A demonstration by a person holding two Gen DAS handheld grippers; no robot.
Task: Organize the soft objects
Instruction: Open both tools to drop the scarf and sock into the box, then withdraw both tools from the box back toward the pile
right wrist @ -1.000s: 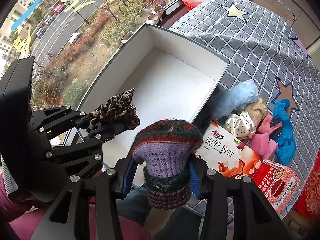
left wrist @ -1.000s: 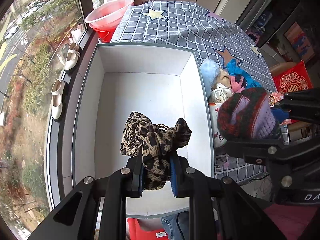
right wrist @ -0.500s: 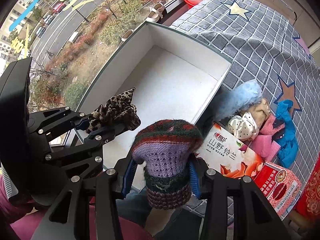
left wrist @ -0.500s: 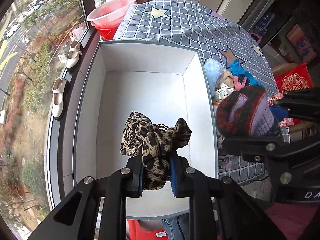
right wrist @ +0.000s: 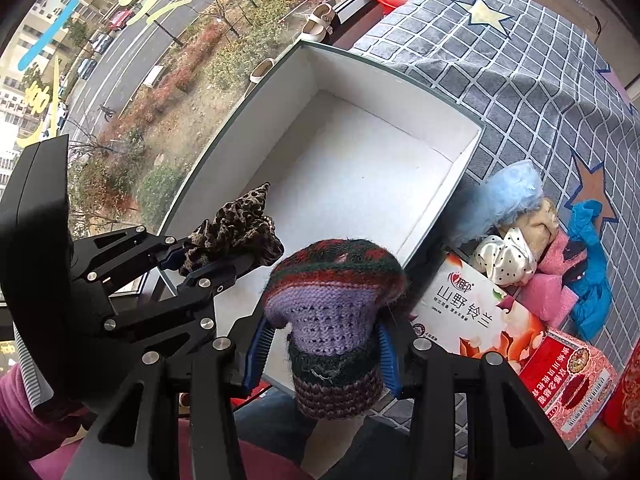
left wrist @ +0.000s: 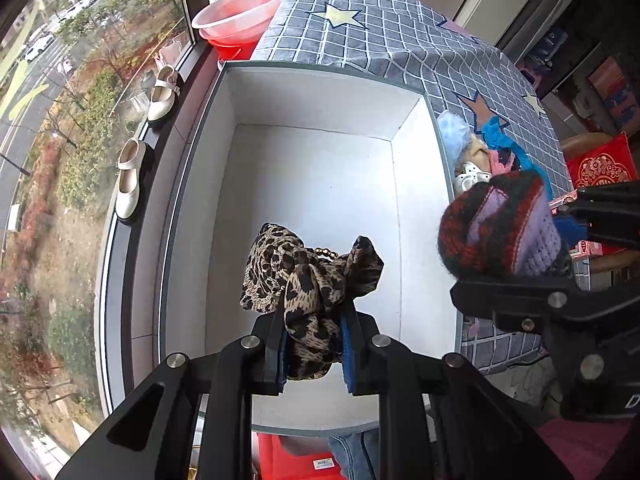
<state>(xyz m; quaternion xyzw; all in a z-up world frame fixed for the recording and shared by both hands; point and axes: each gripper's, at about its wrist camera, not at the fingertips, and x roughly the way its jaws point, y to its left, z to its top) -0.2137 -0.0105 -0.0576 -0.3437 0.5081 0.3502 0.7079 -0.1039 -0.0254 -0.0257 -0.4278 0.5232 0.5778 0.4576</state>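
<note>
My left gripper is shut on a leopard-print scrunchie, held over the near end of an open white box whose floor is bare. The same scrunchie and left gripper show at the left of the right wrist view. My right gripper is shut on a knitted hat striped purple, red and dark green, hanging beside the box's near right corner. That hat appears at the right of the left wrist view, just outside the box wall.
Right of the box, a pile of soft items lies on the grey checked cloth: blue fluff, a dotted white scrunchie, pink and blue fabric. Two printed cartons sit nearer. A pink basin and white shoes are by the window.
Both grippers keep their holds and hardly move. The view over the box has shifted slightly; nothing was let go.
</note>
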